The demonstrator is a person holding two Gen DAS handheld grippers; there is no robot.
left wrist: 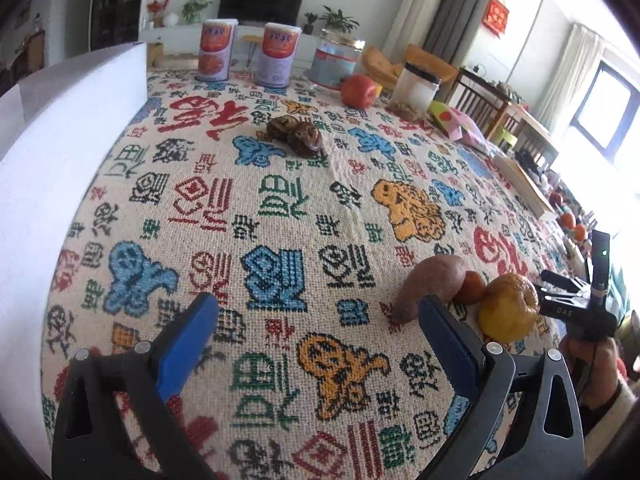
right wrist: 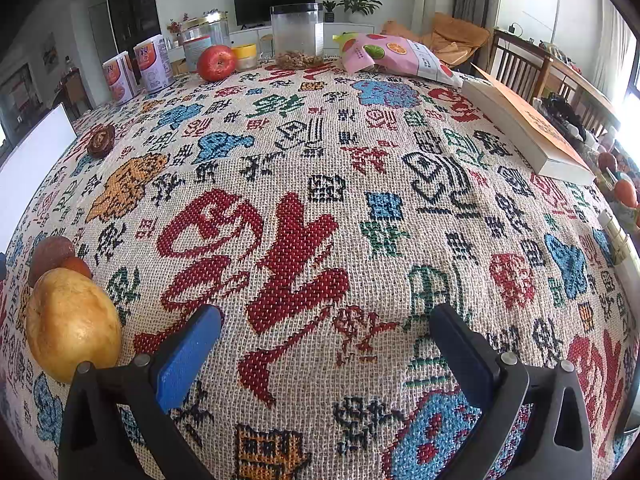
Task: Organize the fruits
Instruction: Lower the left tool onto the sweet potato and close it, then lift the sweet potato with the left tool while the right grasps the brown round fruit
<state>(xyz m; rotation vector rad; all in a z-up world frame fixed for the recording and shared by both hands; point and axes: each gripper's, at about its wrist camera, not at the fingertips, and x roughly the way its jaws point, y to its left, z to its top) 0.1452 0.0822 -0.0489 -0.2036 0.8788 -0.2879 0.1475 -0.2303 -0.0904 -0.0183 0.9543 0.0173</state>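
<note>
2 grippers agape | sweet potato long axis diagonal, tip toward camera

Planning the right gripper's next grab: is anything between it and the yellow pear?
Nothing visible. The right gripper is open over bare tablecloth, and the pear sits just left of its left finger, with the sweet potato behind it.

Readable: "DAS" in pale letters on the black body of the right gripper, seen from the left wrist. Woven all over the tablecloth: large Chinese characters in red, blue, green and black, too distorted to read. Printed on the two cans, the snack bag and the book: too small or blurred to make out.
</note>
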